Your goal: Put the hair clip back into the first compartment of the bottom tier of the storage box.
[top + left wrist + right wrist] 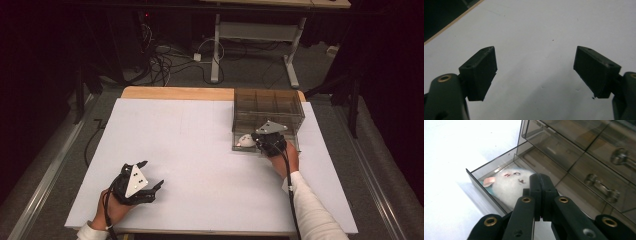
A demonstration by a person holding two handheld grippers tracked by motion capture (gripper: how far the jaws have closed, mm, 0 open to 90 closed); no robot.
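Right gripper view: right claw (541, 195) pressed together, empty, just above white plush toy (510, 183) inside open drawer (477, 182).

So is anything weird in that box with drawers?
Yes: a white plush toy lies inside the pulled-out bottom drawer of the smoky plastic drawer box, an odd thing to store there. The right gripper is shut just above it.

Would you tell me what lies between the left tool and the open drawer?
Nothing: the high view shows bare white table between left tool and drawer.
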